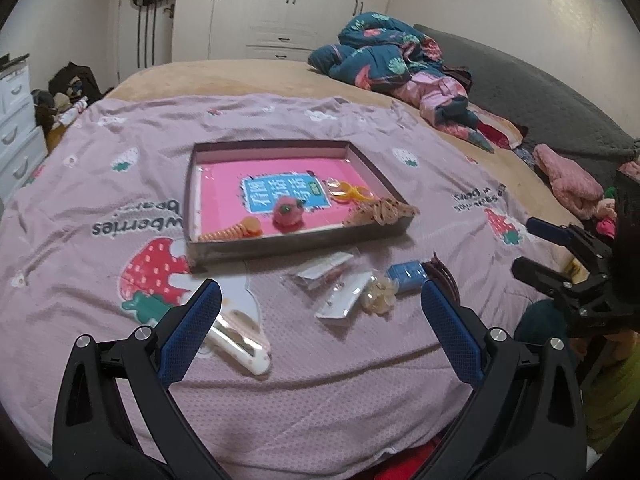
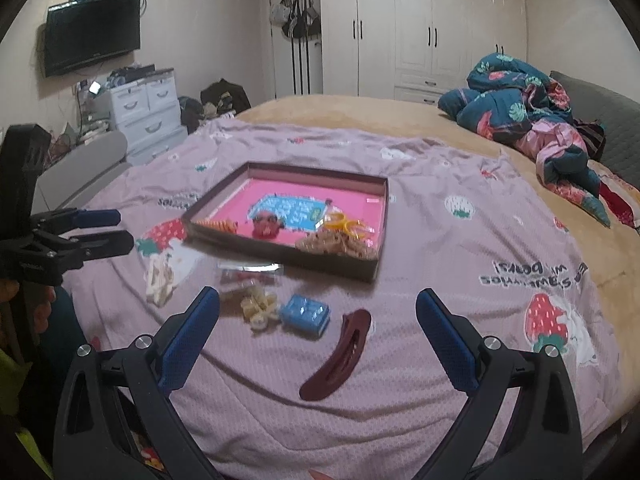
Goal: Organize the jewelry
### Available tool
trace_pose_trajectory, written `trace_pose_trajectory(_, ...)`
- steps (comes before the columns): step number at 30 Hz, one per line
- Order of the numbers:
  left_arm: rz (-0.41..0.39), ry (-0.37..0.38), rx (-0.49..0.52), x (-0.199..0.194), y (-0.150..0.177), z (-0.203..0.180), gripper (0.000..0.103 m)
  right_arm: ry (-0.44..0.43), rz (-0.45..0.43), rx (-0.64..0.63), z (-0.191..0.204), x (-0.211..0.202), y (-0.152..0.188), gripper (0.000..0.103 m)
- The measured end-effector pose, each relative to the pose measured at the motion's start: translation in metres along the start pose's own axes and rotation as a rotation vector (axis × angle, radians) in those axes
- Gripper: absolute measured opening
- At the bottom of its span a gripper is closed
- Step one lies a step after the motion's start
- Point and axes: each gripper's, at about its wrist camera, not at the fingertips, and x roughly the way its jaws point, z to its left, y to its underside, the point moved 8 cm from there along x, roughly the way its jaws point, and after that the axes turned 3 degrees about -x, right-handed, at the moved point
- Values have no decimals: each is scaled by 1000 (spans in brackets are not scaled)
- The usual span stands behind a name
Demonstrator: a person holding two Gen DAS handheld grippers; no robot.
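Both my grippers hang above the bedspread (image 1: 320, 380), jaws wide, holding nothing: left gripper (image 1: 320, 320), right gripper (image 2: 318, 320). Maroon hair clip (image 2: 338, 356) lies between right fingers; blue box (image 2: 306, 314) beside it. Tray (image 1: 280, 244) beyond holds other pieces.

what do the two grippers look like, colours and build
Both match: the left gripper and right gripper are black plastic frames with triangular cut-outs and silver round bolt heads at the joints. Their fingers carry blue, finely textured pads on the inner faces. No cables or clear markings show. A yellow-green sleeve sits behind the left one.
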Motion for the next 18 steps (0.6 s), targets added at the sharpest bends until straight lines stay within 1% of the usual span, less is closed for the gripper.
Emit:
trace_pose_trajectory(6,46,20,30,16,13,-12,93,-12,58,29,-3,14,16,98)
trace_pose_trajectory(11,78,29,50,30,23,-19,88,-18,95,52,-7,25,24,98)
trace_pose_trajectory(16,107,29,60,43,30,-22,80,-19,119,71,-9,33,30,98)
trace_pose_trajectory(18,114,27,65,47,32,-23,79,-17,126,76,-10,36,32,98)
